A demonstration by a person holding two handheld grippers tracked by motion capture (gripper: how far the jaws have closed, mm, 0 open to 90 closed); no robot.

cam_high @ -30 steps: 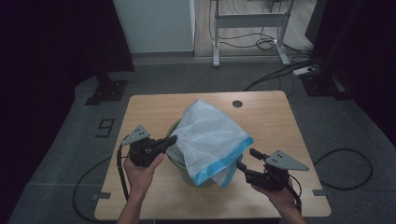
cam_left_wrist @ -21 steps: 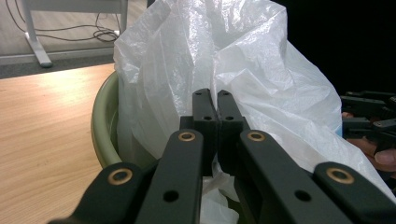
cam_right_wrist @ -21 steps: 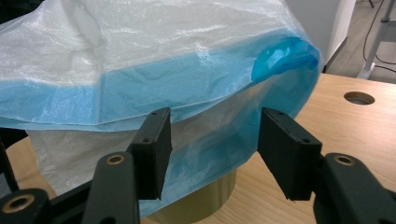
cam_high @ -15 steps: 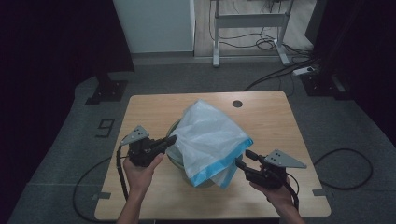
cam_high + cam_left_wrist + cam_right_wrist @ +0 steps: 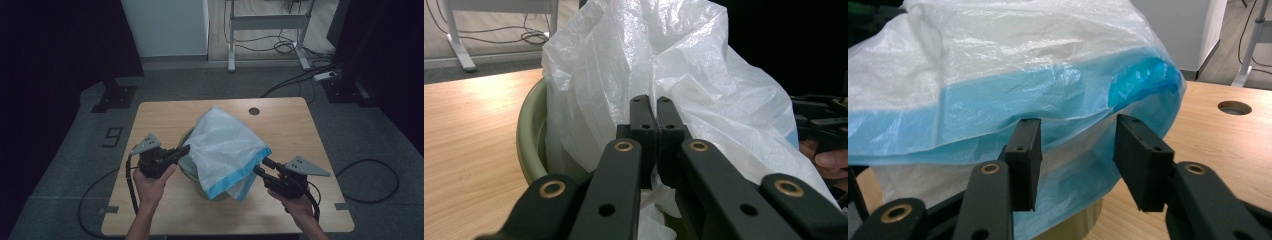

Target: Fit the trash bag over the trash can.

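Meanwhile the left gripper (image 5: 183, 150) is pinching the white plastic bag (image 5: 225, 147) draped over the green bin (image 5: 186, 167) at mid-table, while the right gripper (image 5: 260, 167) is hovering wide-jawed just below its blue hem (image 5: 1013, 112).

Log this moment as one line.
left gripper: shut on bag | right gripper: open at bag's blue hem | bag: draped over bin | table

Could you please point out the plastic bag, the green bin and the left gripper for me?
plastic bag (image 5: 225, 145): high view, middle of its white film.
green bin (image 5: 528, 135): left gripper view, its rim.
left gripper (image 5: 656, 112): left gripper view, between its closed jaws' tips.
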